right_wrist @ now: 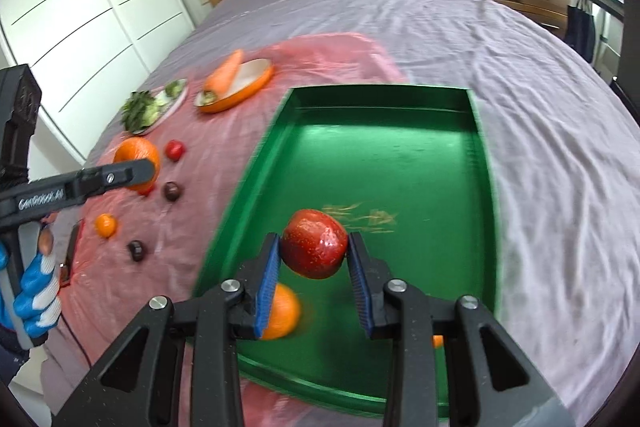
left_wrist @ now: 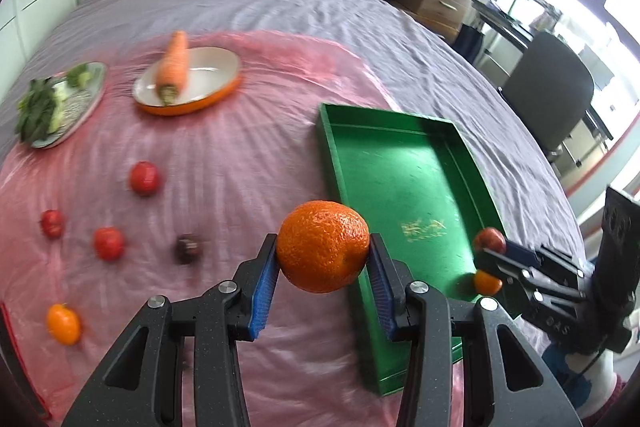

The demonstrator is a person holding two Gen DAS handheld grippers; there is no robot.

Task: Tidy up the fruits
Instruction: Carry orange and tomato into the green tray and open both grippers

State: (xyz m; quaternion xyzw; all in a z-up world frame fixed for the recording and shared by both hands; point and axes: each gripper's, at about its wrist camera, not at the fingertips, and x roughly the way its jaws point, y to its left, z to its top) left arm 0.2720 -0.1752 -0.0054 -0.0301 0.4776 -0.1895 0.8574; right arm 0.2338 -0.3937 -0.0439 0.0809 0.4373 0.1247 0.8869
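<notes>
My left gripper [left_wrist: 323,253] is shut on a large orange [left_wrist: 322,251] and holds it above the pink cloth, just left of the green tray [left_wrist: 400,167]. My right gripper [right_wrist: 314,247] is shut on a red apple [right_wrist: 315,243] above the near part of the green tray [right_wrist: 380,155]. A small orange fruit [right_wrist: 282,311] lies in the tray under it. In the left wrist view the right gripper [left_wrist: 490,245] shows at the tray's right edge with the apple [left_wrist: 489,239]. In the right wrist view the left gripper [right_wrist: 136,169] shows with the orange [right_wrist: 134,151].
On the pink cloth [left_wrist: 224,155] lie several small red fruits [left_wrist: 145,178], a dark fruit [left_wrist: 188,247] and a small orange fruit [left_wrist: 63,323]. An orange dish with a carrot [left_wrist: 173,65] and a plate of greens [left_wrist: 56,103] stand farther back. A chair [left_wrist: 548,87] stands right of the bed.
</notes>
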